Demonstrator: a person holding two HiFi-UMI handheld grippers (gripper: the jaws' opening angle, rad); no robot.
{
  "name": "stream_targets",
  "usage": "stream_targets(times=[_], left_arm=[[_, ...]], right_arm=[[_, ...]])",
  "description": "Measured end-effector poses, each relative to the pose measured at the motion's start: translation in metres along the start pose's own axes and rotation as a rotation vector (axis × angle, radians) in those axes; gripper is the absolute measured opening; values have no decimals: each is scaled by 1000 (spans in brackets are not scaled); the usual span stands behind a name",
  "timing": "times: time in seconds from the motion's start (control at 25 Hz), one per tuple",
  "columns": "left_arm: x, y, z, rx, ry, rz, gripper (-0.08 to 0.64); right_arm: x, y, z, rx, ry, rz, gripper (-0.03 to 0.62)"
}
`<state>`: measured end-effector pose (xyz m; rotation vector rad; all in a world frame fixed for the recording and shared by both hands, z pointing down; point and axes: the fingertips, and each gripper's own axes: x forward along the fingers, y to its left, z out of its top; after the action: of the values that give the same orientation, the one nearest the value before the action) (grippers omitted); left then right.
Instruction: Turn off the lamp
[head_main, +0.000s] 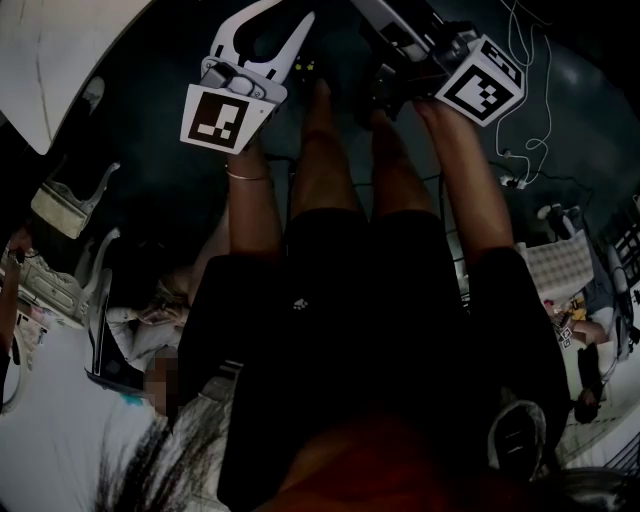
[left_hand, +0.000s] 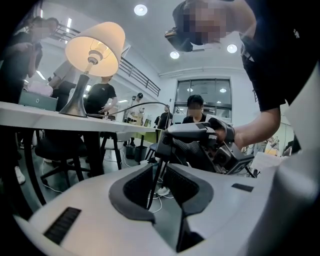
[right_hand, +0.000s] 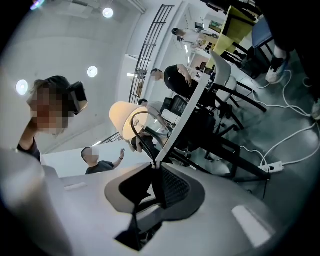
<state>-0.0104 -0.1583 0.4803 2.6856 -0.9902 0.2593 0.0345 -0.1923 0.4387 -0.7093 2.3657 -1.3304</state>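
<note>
Plainly the task is not done: the lamp (left_hand: 95, 47) glows under its cream shade, standing on the white table (left_hand: 50, 117) up and to the left in the left gripper view. Its black cord (left_hand: 155, 175) arcs off the table edge and drops below it. The right gripper (right_hand: 152, 172) has its jaws pinched on that cord just under the tabletop. The left gripper (left_hand: 159, 189) holds its jaws spread with the cord running down between them, and the pads do not appear to press on it. Both tools are therefore on the cable, which suggests a switch on the cord is being sought, and the switching itself remains to do.

No view shows a switch clearly. A thicker dark lump sits at the right gripper's tips in the left gripper view, but it cannot be told whether it is a switch or part of the tool. The head view is dark, shows only the grippers above the person's legs, and leaves out the lamp altogether
</note>
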Motion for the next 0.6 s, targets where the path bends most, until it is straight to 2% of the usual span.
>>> stream_targets(times=[0.2, 0.44, 0.6], left_arm=[[4, -2, 1, 14, 4, -8, 71], [1, -2, 4, 38, -12, 16, 69], [1, -3, 5, 59, -7, 18, 37]], right_arm=[[1, 2, 3, 40, -13, 20, 60], [1, 3, 2, 65, -19, 34, 60], [-1, 2, 2, 79, -26, 35, 60]])
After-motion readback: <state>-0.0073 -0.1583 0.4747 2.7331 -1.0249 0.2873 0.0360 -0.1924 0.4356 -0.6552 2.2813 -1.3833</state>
